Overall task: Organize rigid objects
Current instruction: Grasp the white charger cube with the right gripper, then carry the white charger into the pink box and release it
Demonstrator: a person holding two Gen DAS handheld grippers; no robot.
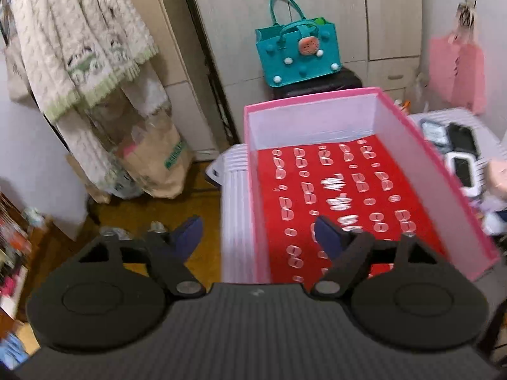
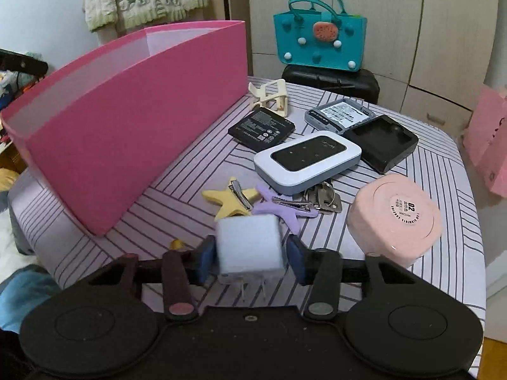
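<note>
Left wrist view: left gripper (image 1: 258, 232) hangs over the near edge of the pink box (image 1: 442, 171), its blue pads standing apart with nothing between them. One pad sits over the wooden floor (image 1: 177, 196), the other over the box's red patterned bottom (image 1: 345, 196), which carries nothing. Further left, pale knitted garments (image 1: 79, 47) hang from a rack. Behind the box, a teal handbag (image 1: 298, 53) rests on a black case (image 1: 329, 84).

Right wrist view: the pink box (image 2: 126, 126) stands at the left of the striped worktop (image 2: 427, 285), seen from its outer wall. Right of it lie the loose things: a cream phone stand (image 2: 271, 96) by the box's far corner, a flat black battery (image 2: 261, 128), a grey labelled device (image 2: 340, 114), a black charger cradle (image 2: 381, 141), and a white pocket router (image 2: 307, 160) in the middle. Nearer, a yellow star clip (image 2: 226, 199) and a purple star clip (image 2: 282, 210) lie beside a bunch of keys (image 2: 323, 198) partly under the router. A pink rounded case (image 2: 394, 218) sits at the right.

Right gripper (image 2: 250, 261): a white plug adapter (image 2: 248, 247) sits between the blue pads, prongs toward the camera. The left pad looks to touch it; a narrow gap shows at the right pad, so no firm grip yet.
</note>
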